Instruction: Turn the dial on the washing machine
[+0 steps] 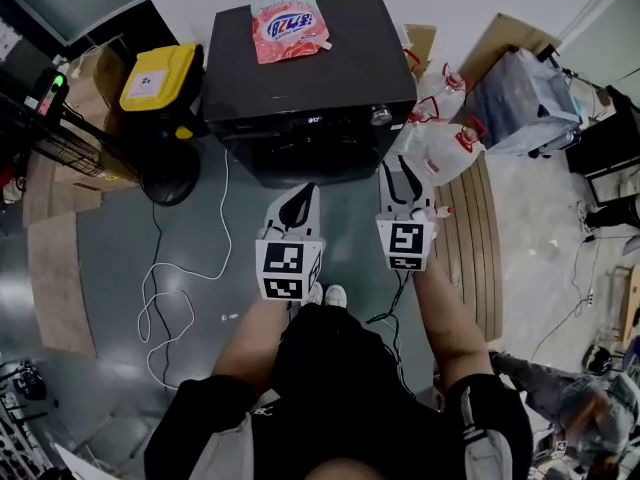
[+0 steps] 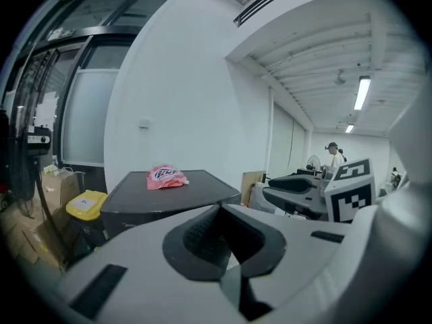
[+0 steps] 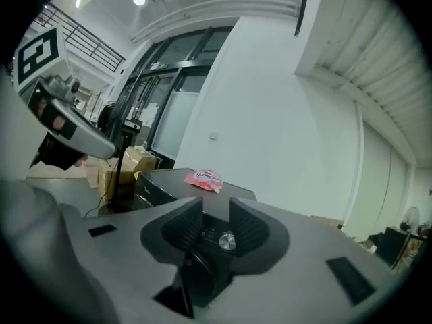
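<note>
The black washing machine stands against the wall, and a pink bag lies on its top near the back edge. The shiny round dial sits on the front strip of the machine, close to the right corner. The right hand-held gripper is held a little way in front of that corner. Its jaws are open with nothing in them. In the right gripper view, the dial shows in the gap between the jaws, but it is farther off and they do not touch it. The left hand-held gripper is held lower, in front of the middle of the machine, and its jaws are closed on nothing. There is bare grey floor between both grippers and the machine front, so there is room there. The right side is tight: white bags lean just beside the machine's right corner, near the right hand-held gripper. On the left stand a yellow bin and a round black stand, and a white cable snakes over the floor.
</note>
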A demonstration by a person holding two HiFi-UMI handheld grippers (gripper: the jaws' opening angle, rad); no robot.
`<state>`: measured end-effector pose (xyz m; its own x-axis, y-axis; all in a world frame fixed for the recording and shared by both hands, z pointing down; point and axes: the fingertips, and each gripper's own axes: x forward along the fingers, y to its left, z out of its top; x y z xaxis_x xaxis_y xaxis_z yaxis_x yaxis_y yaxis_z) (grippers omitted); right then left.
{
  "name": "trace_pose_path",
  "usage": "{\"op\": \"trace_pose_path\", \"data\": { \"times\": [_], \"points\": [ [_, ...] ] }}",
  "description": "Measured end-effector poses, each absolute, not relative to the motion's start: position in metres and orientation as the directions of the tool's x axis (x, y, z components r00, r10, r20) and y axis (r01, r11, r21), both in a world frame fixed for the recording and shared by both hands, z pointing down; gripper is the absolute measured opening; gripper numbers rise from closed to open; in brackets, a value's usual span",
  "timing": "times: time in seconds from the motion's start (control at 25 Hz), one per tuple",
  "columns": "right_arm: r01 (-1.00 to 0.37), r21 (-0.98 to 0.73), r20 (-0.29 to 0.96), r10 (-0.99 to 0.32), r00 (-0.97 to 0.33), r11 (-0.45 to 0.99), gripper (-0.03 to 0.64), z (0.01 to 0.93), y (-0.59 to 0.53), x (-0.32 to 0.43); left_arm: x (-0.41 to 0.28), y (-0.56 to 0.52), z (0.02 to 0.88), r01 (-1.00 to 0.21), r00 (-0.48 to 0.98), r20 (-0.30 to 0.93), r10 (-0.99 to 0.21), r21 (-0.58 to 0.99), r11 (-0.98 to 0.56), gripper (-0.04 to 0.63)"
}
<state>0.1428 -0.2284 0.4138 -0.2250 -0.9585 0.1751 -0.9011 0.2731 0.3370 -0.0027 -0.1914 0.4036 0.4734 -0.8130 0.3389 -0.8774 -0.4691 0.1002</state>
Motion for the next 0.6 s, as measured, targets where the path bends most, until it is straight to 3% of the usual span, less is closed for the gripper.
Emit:
{"op": "trace_pose_path", "data": {
  "times": [0.24,0.6],
  "points": [
    [-0.799,0.530,0.212,-0.956,-0.201,0.286,0.152,0.457,-0.266,0.151,-0.003,-0.209,0.436,-0.885,0.459,0.366,-0.810,0.105,-0.454,0.009],
    [-0.808,0.521,0.273,-0.950,-0.148,0.276,0.225,0.535,-0.334,0.177,0.001,-0.235,0.490,-0.896,0.432,0.417,-0.800,0.100,-0.432,0.009]
  ]
}}
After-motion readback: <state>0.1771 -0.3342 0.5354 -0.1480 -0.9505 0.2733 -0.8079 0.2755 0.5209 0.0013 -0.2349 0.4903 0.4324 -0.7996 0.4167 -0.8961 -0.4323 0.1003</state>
